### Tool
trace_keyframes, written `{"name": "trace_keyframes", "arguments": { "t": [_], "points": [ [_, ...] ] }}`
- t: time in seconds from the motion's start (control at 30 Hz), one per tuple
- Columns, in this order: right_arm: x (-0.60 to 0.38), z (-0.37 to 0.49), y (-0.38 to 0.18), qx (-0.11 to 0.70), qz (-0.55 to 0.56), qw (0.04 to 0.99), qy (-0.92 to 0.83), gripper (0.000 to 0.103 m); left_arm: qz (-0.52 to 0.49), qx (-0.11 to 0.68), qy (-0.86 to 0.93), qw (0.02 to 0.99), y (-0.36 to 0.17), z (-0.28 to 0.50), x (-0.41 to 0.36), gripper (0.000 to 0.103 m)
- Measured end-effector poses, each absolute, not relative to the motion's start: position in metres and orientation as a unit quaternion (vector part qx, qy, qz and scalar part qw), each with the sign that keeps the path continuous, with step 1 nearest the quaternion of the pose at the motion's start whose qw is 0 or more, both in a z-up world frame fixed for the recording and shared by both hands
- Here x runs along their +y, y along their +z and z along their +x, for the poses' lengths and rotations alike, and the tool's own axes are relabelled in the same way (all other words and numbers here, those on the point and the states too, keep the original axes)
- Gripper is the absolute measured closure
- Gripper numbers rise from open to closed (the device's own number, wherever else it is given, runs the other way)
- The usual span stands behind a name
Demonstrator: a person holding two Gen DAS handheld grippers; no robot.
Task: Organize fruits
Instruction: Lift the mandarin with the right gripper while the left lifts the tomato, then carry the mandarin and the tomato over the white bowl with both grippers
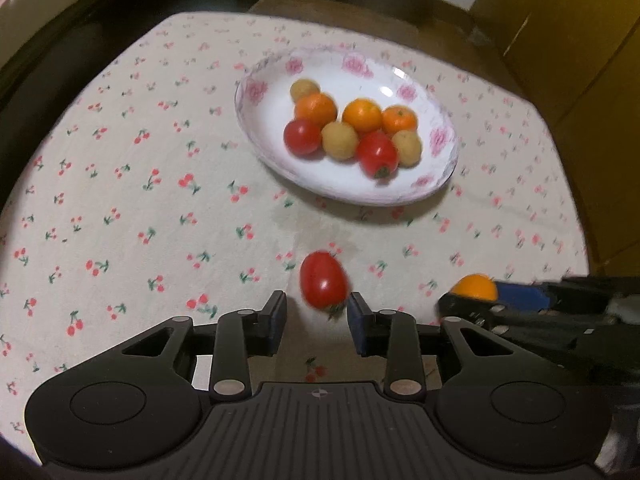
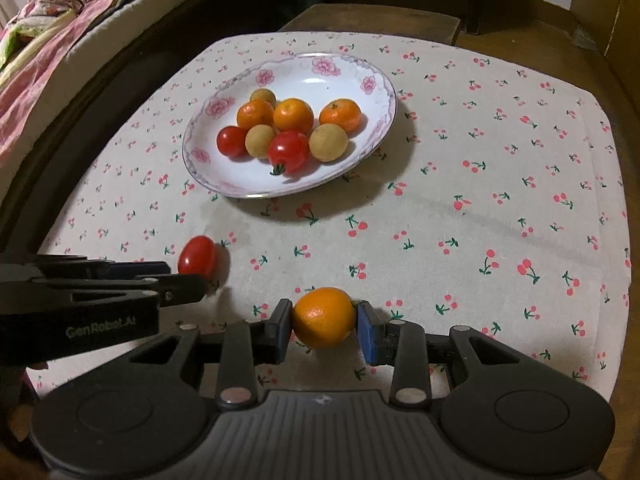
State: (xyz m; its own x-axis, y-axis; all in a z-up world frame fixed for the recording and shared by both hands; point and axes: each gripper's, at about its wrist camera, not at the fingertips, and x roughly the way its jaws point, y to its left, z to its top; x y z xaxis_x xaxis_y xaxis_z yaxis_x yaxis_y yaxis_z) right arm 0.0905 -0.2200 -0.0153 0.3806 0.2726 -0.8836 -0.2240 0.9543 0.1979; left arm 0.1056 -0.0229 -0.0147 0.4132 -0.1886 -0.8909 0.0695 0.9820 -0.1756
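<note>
Your left gripper [image 1: 317, 316] is open, and the loose tomato [image 1: 323, 279] lies on the tablecloth [image 1: 120, 200] just ahead of the fingertips, a little toward the right finger, with its long axis pointing roughly forward and away from you. Your right gripper [image 2: 324, 326] is closed on the orange [image 2: 323, 317], which sits across the gap between both pads. From both grippers the plate [image 2: 208, 168] of fruit lies straight ahead, well apart, so I think the carry goes forward.
</note>
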Motion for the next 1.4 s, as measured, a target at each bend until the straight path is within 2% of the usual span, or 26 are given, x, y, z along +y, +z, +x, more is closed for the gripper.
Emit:
{"name": "trace_keyframes", "arguments": {
  "t": [0.07, 0.43, 0.77, 1.4],
  "points": [
    [-0.22, 0.091, -0.014, 0.534, 0.024, 0.831, 0.151, 0.068, -0.058, 0.53, -0.066, 0.843, -0.012, 0.108, -0.025, 0.052],
    [-0.227, 0.094, -0.008, 0.528, 0.036, 0.835, 0.152, 0.068, -0.088, 0.54, -0.021, 0.837, -0.026, 0.119, -0.035, 0.052],
    [-0.22, 0.092, -0.021, 0.543, 0.017, 0.826, 0.151, 0.068, -0.046, 0.538, -0.038, 0.841, -0.026, 0.114, -0.039, 0.067],
    [-0.214, 0.095, -0.012, 0.529, 0.019, 0.833, 0.158, 0.068, -0.041, 0.524, -0.055, 0.849, -0.01, 0.102, -0.029, 0.067]
  ]
}}
